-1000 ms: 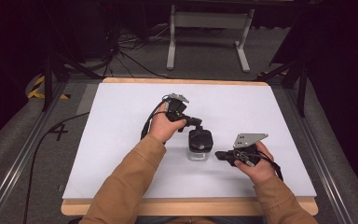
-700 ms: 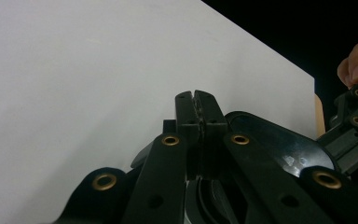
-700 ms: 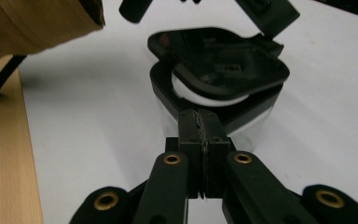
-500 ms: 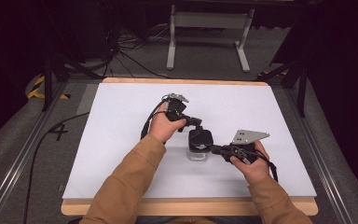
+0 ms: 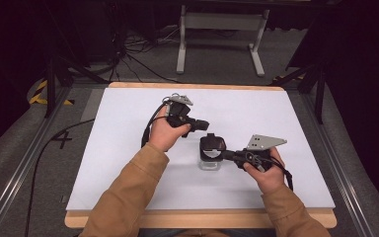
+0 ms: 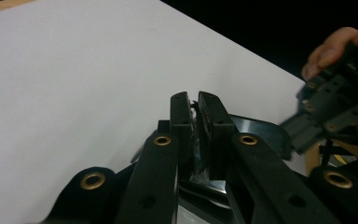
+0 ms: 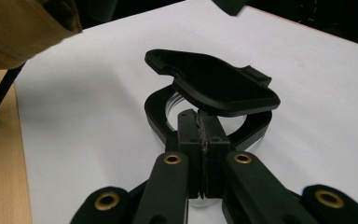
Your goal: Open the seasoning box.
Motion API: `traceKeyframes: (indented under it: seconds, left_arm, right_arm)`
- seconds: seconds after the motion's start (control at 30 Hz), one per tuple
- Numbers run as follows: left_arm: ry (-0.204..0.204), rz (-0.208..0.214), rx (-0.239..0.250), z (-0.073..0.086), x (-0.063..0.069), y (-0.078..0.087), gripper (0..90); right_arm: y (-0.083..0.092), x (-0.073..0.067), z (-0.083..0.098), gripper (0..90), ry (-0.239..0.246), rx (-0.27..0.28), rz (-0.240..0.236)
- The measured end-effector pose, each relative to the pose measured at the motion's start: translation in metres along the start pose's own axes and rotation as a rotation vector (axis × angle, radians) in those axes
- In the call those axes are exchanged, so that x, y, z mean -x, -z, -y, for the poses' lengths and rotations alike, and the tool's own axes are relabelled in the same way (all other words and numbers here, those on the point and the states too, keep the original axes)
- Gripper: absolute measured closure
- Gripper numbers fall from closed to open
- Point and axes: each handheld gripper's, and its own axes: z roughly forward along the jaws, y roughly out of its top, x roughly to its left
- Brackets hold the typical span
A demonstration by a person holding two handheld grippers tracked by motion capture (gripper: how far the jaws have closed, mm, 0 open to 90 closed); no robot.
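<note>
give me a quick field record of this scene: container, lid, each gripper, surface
container: small clear jar with black collar, standing on the white sheet
lid: black flip lid, hinged up, partly open
left gripper: jaws shut, beside the lid's far side
right gripper: jaws shut, tips at the jar's rim
surface: white sheet on a wooden table

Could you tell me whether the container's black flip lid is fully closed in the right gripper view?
No: the black flip lid is tilted up, leaving a gap above the container's black rim.
</note>
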Motion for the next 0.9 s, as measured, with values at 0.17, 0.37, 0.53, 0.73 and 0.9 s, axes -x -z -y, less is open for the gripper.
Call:
traceKeyframes:
  seconds: [0.17, 0.37, 0.53, 0.73, 0.9]
  left_arm:
    - [-0.039, 0.030, -0.011, 0.004, 0.019, 0.017, 88.4]
    - [-0.063, 0.058, -0.003, 0.019, 0.043, 0.030, 89.6]
    - [-0.086, 0.079, -0.102, 0.029, 0.054, 0.020, 89.6]
    - [-0.091, 0.052, -0.140, 0.032, 0.054, -0.001, 89.5]
    - [-0.083, 0.003, -0.076, 0.031, 0.048, -0.002, 89.5]
  right_arm:
    - [0.001, 0.000, -0.005, 90.0, 0.001, 0.024, 0.018]
    - [0.002, 0.000, -0.008, 90.0, 0.010, 0.060, 0.045]
    - [0.003, 0.000, -0.009, 90.0, 0.003, 0.071, 0.053]
    - [0.002, -0.003, -0.011, 90.0, 0.004, 0.082, 0.056]
    - [0.000, -0.003, -0.010, 90.0, 0.004, 0.074, 0.051]
